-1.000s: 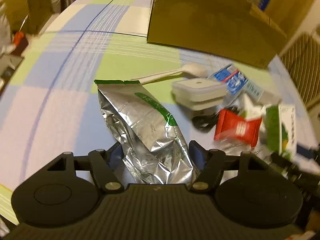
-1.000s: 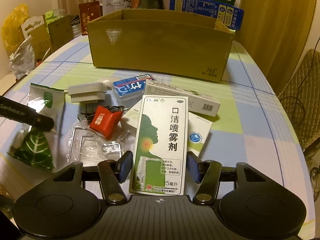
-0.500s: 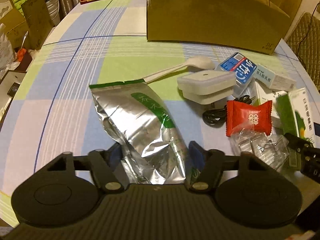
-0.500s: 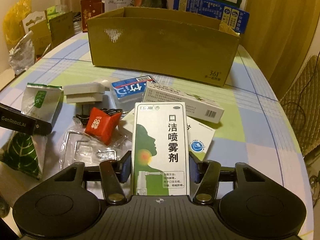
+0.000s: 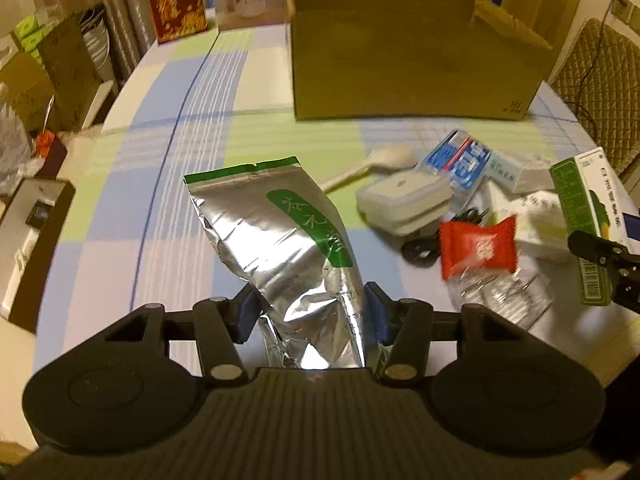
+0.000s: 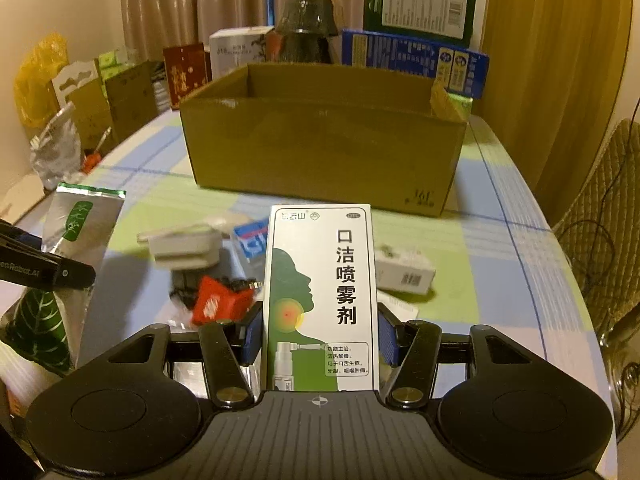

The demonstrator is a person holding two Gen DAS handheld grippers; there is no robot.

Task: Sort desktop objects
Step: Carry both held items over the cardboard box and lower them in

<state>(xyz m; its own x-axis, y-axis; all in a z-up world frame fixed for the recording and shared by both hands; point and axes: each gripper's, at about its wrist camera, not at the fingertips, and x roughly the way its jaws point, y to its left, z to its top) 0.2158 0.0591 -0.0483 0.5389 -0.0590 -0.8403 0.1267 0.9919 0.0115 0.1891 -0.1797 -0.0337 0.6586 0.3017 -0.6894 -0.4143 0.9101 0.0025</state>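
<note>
A silver foil pouch (image 5: 276, 236) with a green label stands up between the blue pads of my left gripper (image 5: 312, 314). Its jaws are closing and crumple the pouch's lower end, which hangs clear of the checked tablecloth (image 5: 168, 128). My right gripper (image 6: 320, 338) is shut on a white and green throat spray box (image 6: 320, 280), held upright above the clutter. The same spray box (image 5: 576, 208) shows at the right edge of the left wrist view. The pouch (image 6: 80, 220) appears at the left of the right wrist view. An open brown cardboard box (image 6: 320, 148) stands ahead of both.
On the cloth lie a red candy wrapper (image 5: 476, 248), a white plastic case (image 5: 404, 200), a spoon (image 5: 372, 164), a blue and white pack (image 5: 460, 164) and clear packaging (image 5: 500, 296). Boxes and bags crowd the table's left and far edges. A quilted chair (image 6: 600, 220) stands right.
Both grippers have risen, and the pouch and the spray box went up with them. The left jaws have narrowed onto the pouch. The cardboard box looks lower in both views.
</note>
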